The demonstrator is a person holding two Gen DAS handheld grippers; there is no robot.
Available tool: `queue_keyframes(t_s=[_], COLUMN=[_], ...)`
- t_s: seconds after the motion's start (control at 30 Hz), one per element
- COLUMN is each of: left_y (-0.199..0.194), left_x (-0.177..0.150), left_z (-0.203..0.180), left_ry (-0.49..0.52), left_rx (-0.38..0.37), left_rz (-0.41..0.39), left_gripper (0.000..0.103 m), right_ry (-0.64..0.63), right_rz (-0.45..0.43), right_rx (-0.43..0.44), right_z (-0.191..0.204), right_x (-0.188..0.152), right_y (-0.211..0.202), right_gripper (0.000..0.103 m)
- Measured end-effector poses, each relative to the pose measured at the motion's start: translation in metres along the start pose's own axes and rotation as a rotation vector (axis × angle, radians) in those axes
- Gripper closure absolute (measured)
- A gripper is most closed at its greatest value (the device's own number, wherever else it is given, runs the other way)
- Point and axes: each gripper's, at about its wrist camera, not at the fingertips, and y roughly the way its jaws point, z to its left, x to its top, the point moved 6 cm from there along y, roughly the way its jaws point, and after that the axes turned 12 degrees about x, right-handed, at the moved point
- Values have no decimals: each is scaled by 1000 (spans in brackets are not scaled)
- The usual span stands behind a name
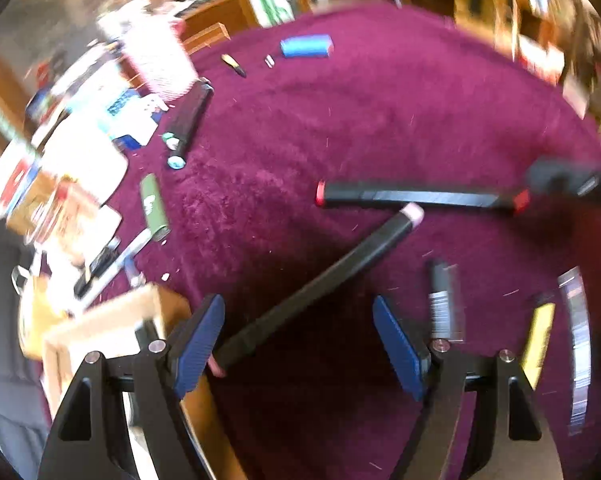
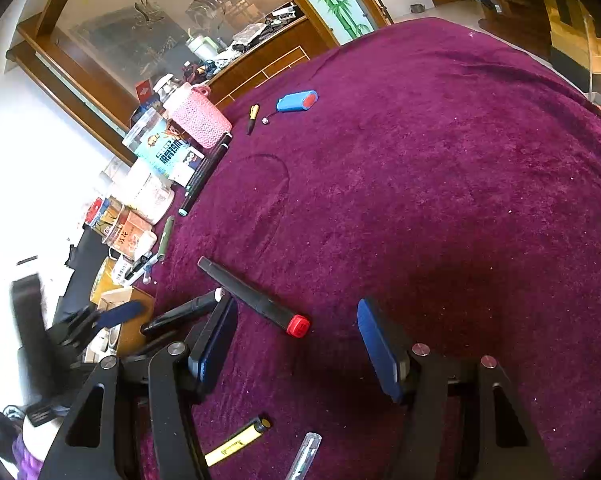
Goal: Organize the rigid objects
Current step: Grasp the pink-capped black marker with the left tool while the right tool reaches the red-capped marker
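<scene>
- While the left gripper (image 1: 298, 340) points steeply down at the magenta cloth (image 1: 380, 128), its blue pads (image 1: 198, 344) stand wide apart with nothing pressed between them; jaws open.
- A black marker with pale pink caps (image 1: 320, 280) lies diagonally across the left gripper's gap. Its near end sits just beside the left-hand pad; contact there cannot be told. Its far end points up and right, away from the gripper.
- Beyond that far end lies a black marker with red caps (image 1: 416, 197), roughly crosswise, near the pink-capped tip but apart from it.
- Just outside the other pad: a grey pen (image 1: 440, 300), then a yellow pen (image 1: 538, 340) farther out.
- The left view is motion-blurred; small detail at the edges is unreadable.
- Right gripper (image 2: 296, 344): jaws open, nothing between the pads; bare cloth fills the gap.
- In the right view the red-capped marker's cap lies just ahead of the gap, body running up and away to the left.
- Farther out on the cloth: a green tube (image 1: 154, 208), a long black case (image 1: 188, 120), a blue box (image 1: 306, 46).
- A pink knitted holder (image 2: 198, 120) and assorted jars crowd the cloth's left edge.
</scene>
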Motion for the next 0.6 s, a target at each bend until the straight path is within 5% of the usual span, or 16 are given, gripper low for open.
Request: queue_keyframes(t_s=[0.07,0.17,0.2,0.33,0.43,0.6], left_y=[-1,-8,-14,-35,-40,-30], left_x=[1,-3,-6,-22,-24,-15], left_z=[0,-5,-9,-27,-37,-32], left_ry=[-8,-80,-66,-34,-10,-77], left_rx=[-64,-234,-224,-250,-178,-135], left_rz=[-13,60,64,79,51,1], left_gripper=[29,75,85,88,88,75], right_ry=[4,14,19,29,28,23], right_rz=[4,14,16,18,19,18], right_rx=[1,7,8,13,12,13], right_z=[-1,-2,-2,-3,-2,-3], right_x=[0,0,0,0,0,-1], right_y=[1,2,3,4,4,4], right_gripper=[37,37,37,37,37,37])
